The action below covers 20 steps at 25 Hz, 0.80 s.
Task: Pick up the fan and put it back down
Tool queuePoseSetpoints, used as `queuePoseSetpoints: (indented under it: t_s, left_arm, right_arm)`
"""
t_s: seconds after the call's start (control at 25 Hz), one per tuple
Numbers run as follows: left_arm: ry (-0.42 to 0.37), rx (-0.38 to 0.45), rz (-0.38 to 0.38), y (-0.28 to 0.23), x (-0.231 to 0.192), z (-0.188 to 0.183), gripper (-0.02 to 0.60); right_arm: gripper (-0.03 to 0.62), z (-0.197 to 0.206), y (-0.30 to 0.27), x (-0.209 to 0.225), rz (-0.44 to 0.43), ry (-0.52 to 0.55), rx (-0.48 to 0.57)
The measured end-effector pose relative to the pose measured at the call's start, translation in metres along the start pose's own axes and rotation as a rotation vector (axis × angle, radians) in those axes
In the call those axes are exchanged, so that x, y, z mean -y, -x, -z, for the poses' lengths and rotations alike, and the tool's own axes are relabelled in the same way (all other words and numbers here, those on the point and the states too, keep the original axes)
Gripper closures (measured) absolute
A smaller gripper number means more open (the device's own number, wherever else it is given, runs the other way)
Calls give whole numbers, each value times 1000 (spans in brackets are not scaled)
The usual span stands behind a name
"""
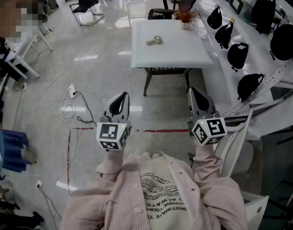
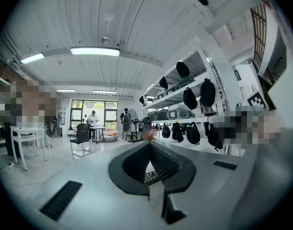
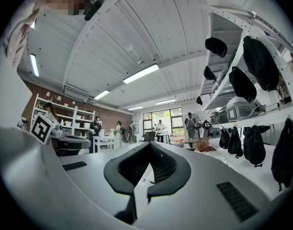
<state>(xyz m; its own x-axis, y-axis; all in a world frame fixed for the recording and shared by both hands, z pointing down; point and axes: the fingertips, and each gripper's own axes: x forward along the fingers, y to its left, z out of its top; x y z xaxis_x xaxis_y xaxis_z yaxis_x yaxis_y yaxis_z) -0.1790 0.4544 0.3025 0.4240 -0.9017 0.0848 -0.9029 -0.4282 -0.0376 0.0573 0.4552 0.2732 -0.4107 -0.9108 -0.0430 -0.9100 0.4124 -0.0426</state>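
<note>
We hold the left claw [image 1: 121,98] and right claw [image 1: 195,95] level. Each is pinched fully together, its ribbed black pads [image 2: 163,164] meeting on nothing. The round-caged fan [image 2: 129,121] stands on the glossy floor [image 1: 103,56], well beyond the far edge of the square white bench [image 1: 180,51].

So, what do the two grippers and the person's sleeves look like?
The left gripper and right gripper have light grey bodies and dark, curved fingers with ribbed inner faces. Each bears a white cube with black square markers. The sleeves are pale pink, finely striped.
</note>
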Motion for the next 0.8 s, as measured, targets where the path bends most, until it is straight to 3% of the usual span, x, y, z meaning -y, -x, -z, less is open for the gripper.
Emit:
queuePoseSetpoints:
  t_s: [0.64, 0.68, 0.76, 0.8]
  left_arm:
    - [42, 28, -48, -30, 2, 1, 577]
    - [48, 27, -44, -33, 3, 2, 558]
    - [69, 26, -32, -38, 5, 4, 415]
    - [74, 26, -30, -40, 6, 6, 390]
  right_arm:
    - [595, 5, -17, 27, -9, -2, 9]
    - [595, 5, -18, 28, -10, -3, 9]
    - [595, 7, -19, 32, -11, -6, 9]
    - [595, 9, -20, 33, -11, -7, 9]
